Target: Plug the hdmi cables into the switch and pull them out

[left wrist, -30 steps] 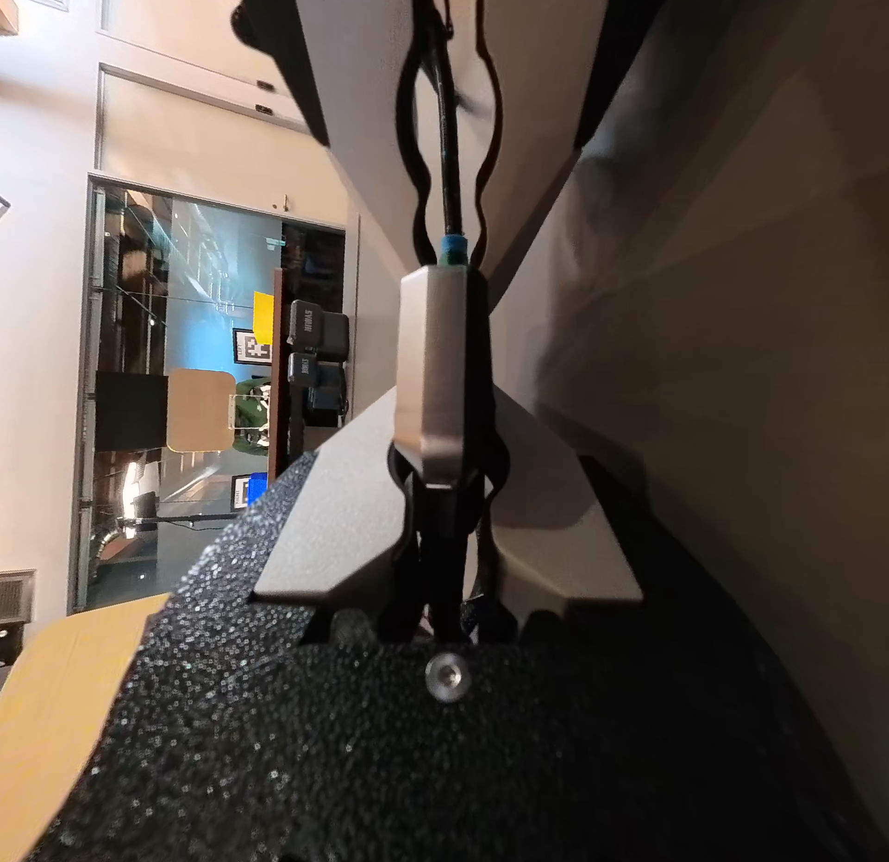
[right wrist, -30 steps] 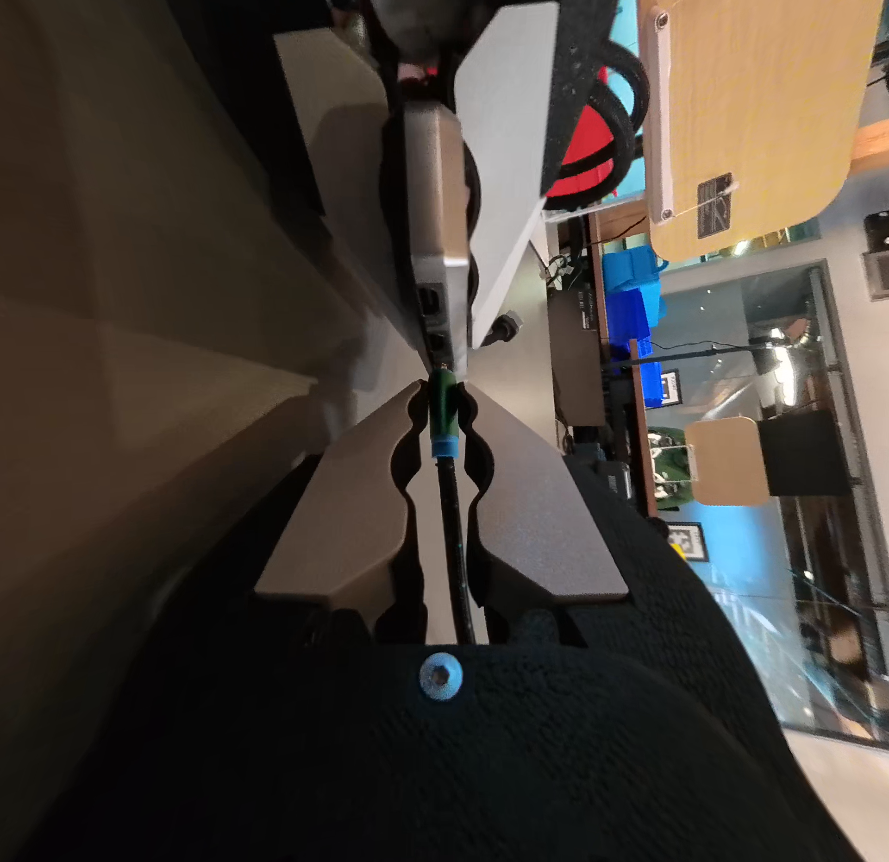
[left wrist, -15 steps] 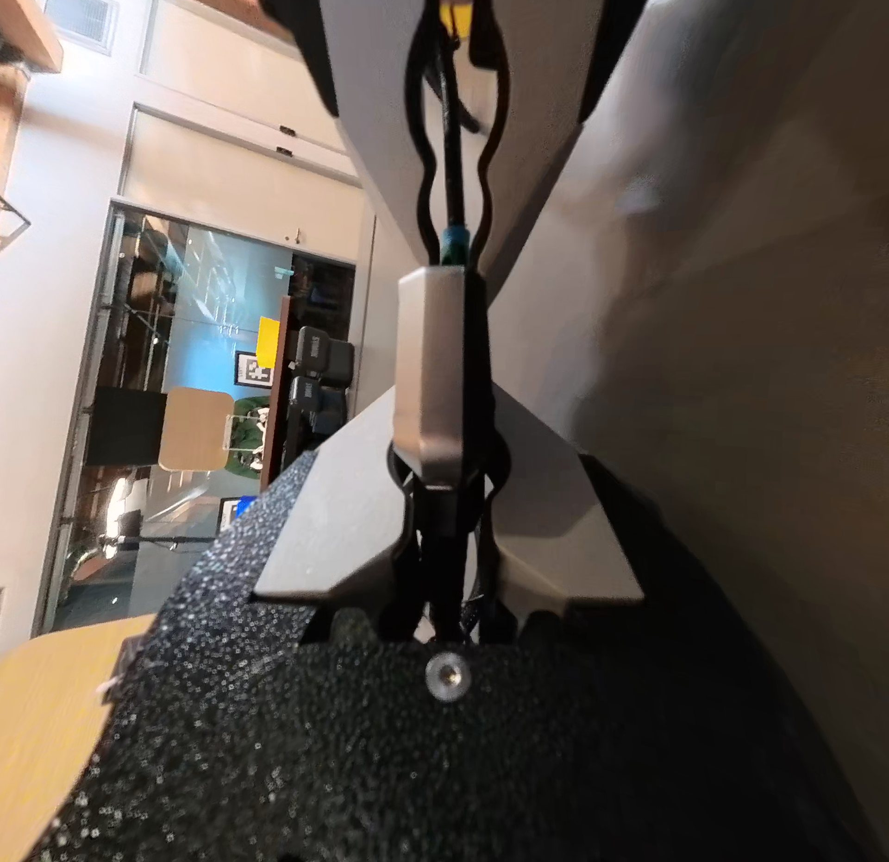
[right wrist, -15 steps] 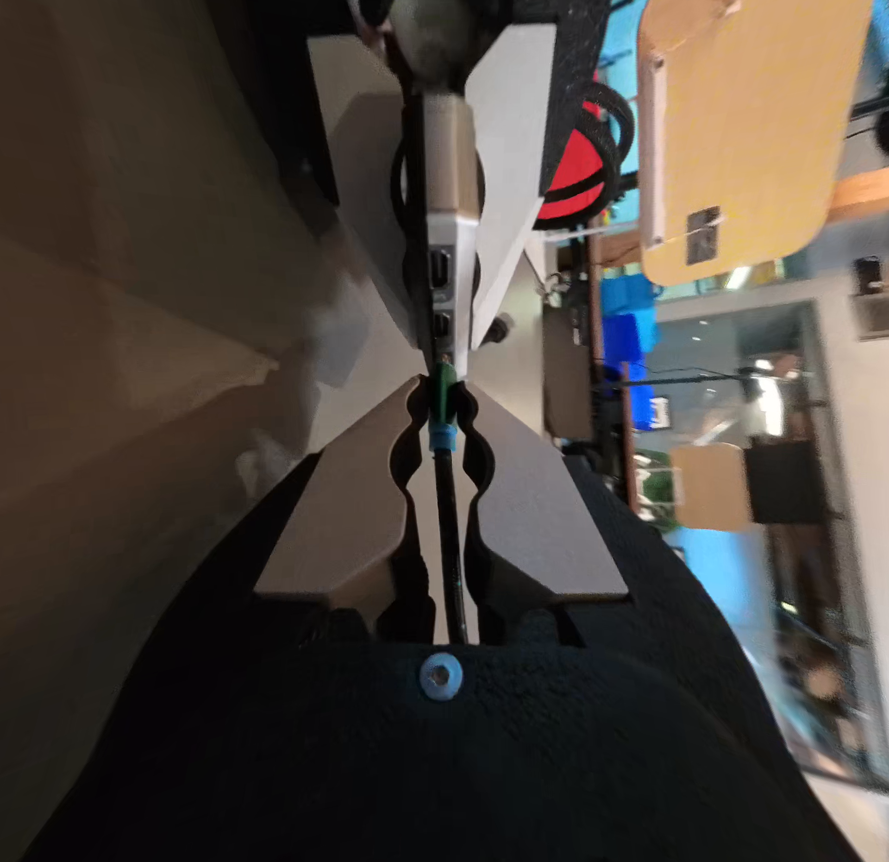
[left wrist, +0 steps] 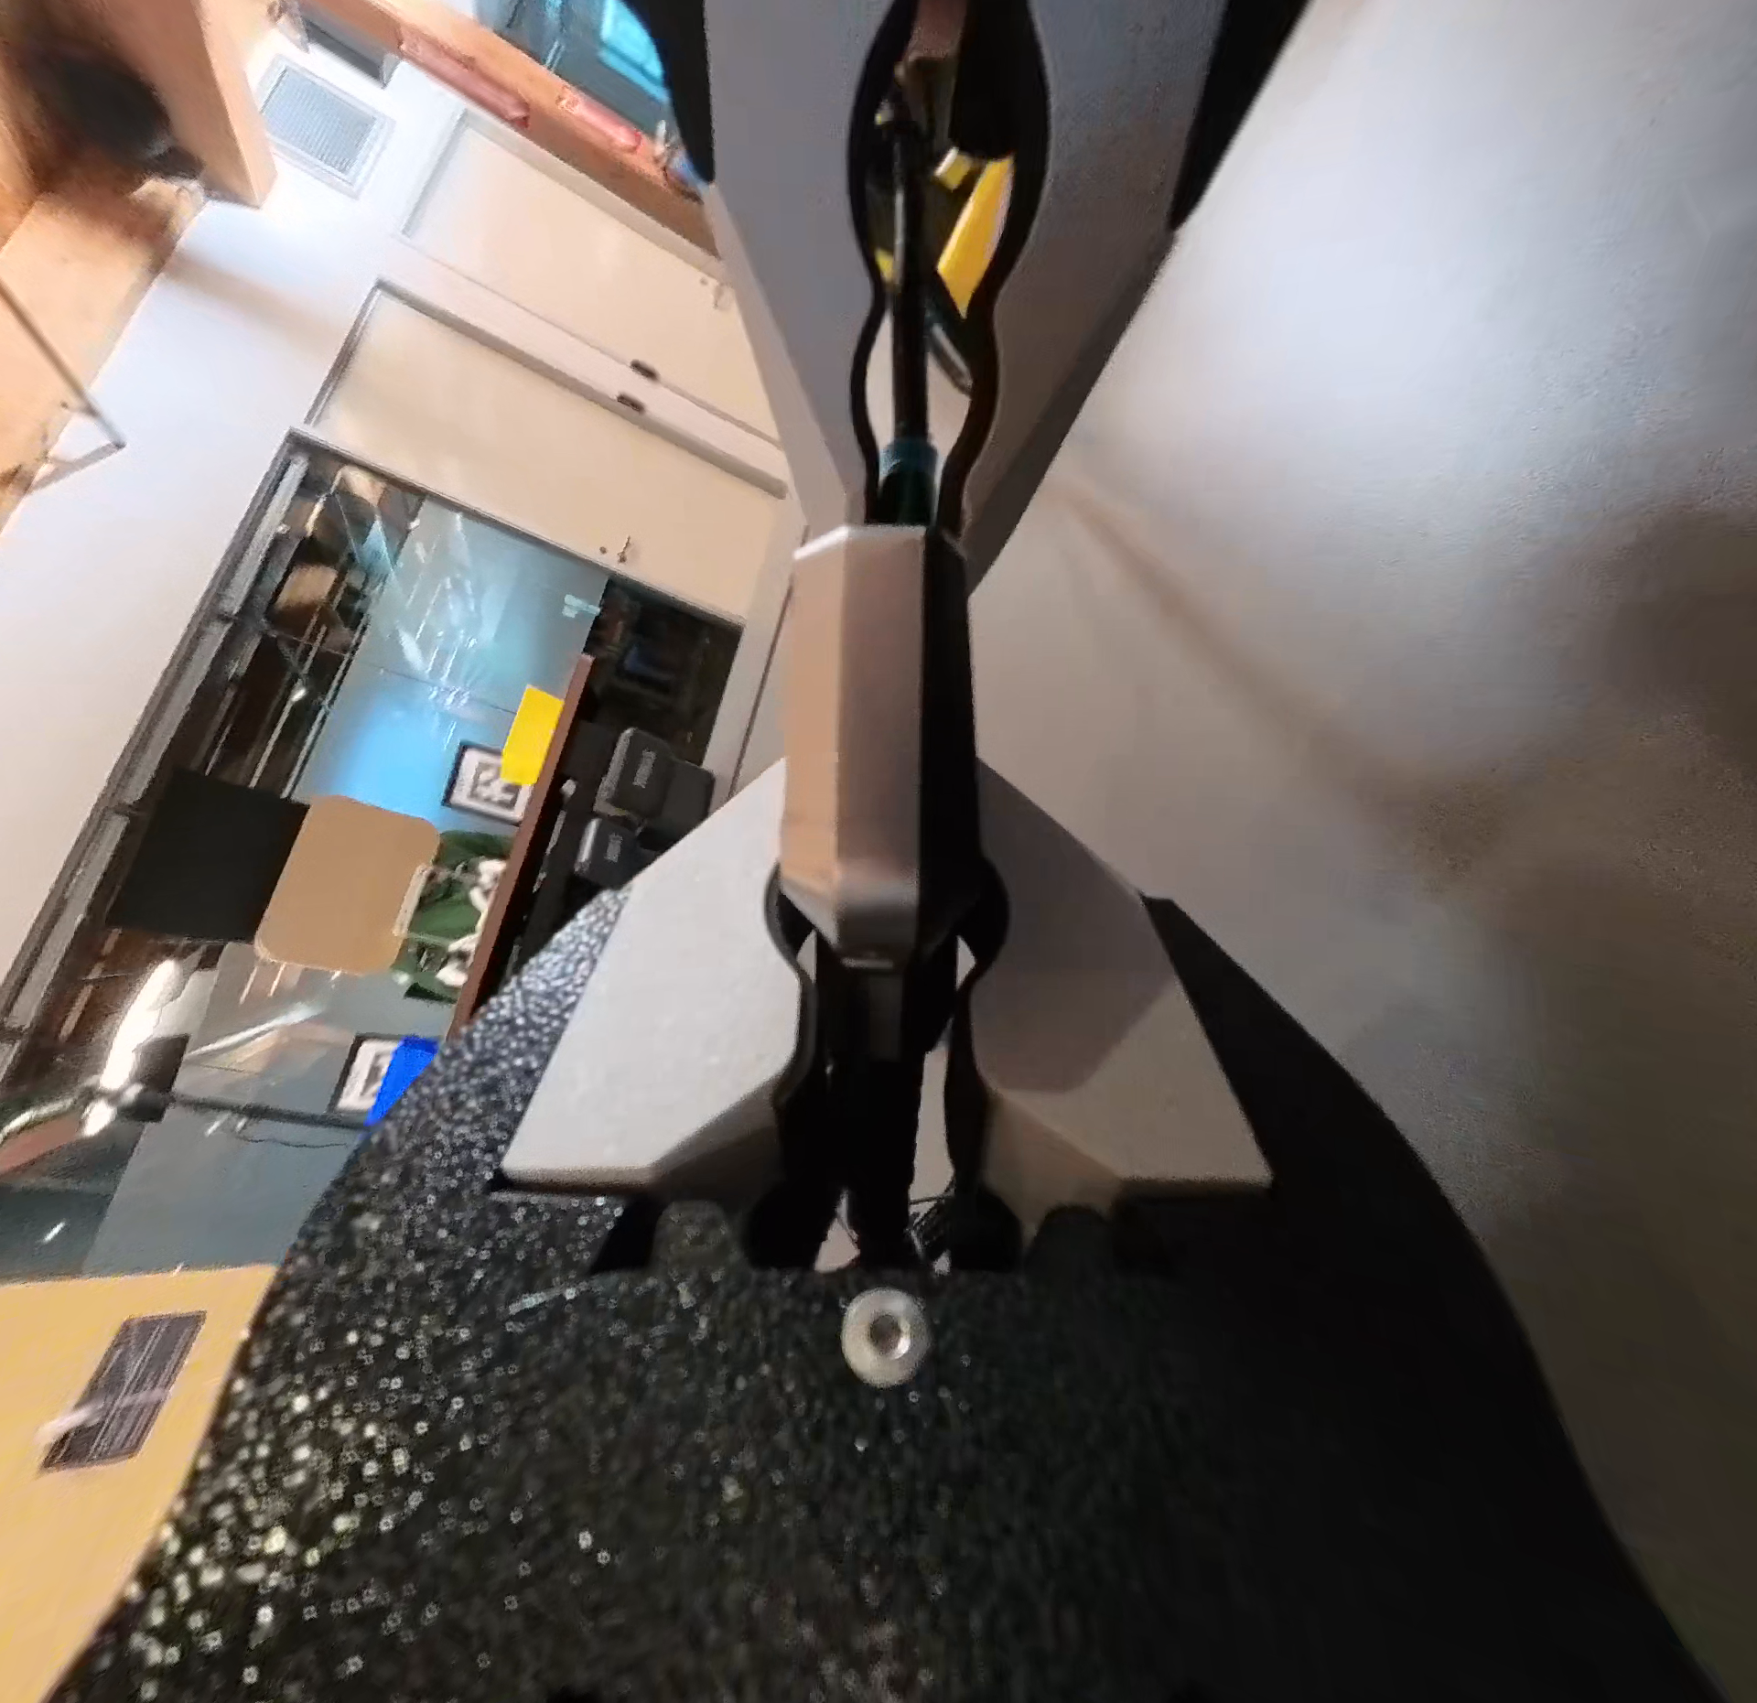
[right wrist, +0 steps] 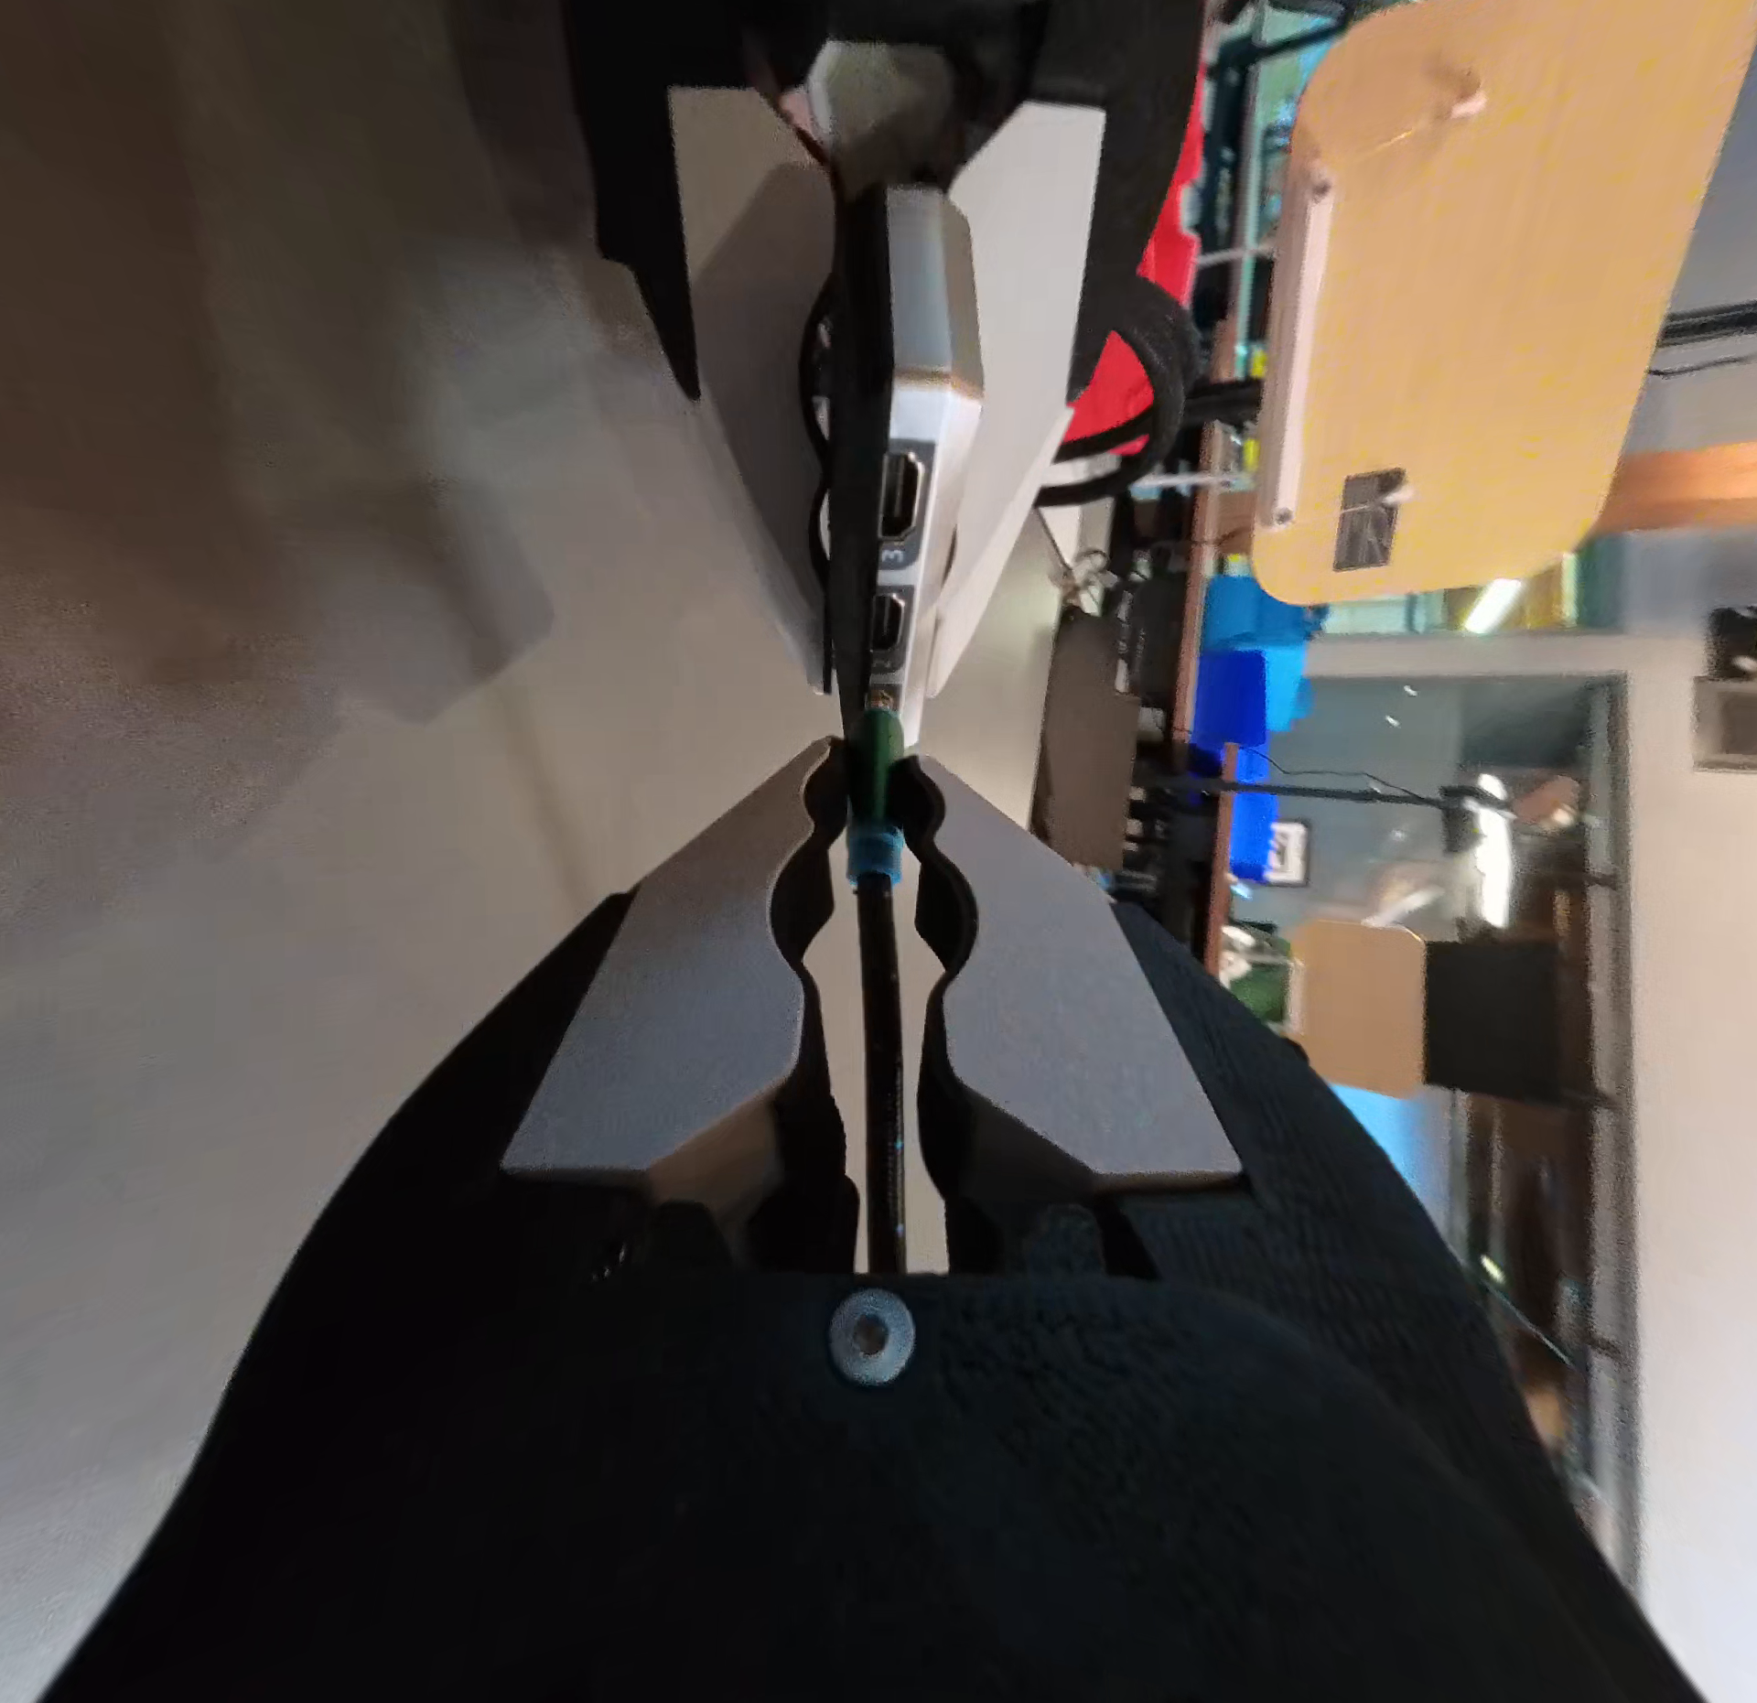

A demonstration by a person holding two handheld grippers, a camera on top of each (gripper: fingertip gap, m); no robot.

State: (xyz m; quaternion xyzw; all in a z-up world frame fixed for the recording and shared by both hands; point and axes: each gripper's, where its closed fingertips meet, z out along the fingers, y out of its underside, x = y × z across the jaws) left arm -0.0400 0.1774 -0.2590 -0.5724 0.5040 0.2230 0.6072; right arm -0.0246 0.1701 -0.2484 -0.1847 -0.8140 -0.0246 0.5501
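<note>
My left gripper (left wrist: 879, 906) has its jaws clamped on the silver switch (left wrist: 851, 735), which stands on edge between them and projects forward past their tips. My right gripper (right wrist: 875, 783) faces it head-on, jaws clamped on the green plug (right wrist: 877, 754) of a black cable (right wrist: 879, 1039). The cable runs back between my right jaws toward the gripper body, with a blue band (right wrist: 873, 854) just behind the plug.

The plug tip is at the near end of the switch's port face, just ahead of my right jaw tips. Whether it is seated in a port cannot be determined. Two open ports (right wrist: 898, 507) sit further along that face, beyond the plug.

From the left wrist view, the plug and cable enter the far end of the switch, between the opposing right jaws.

Both grippers are held just beside the pale worktop (right wrist: 333, 707).
</note>
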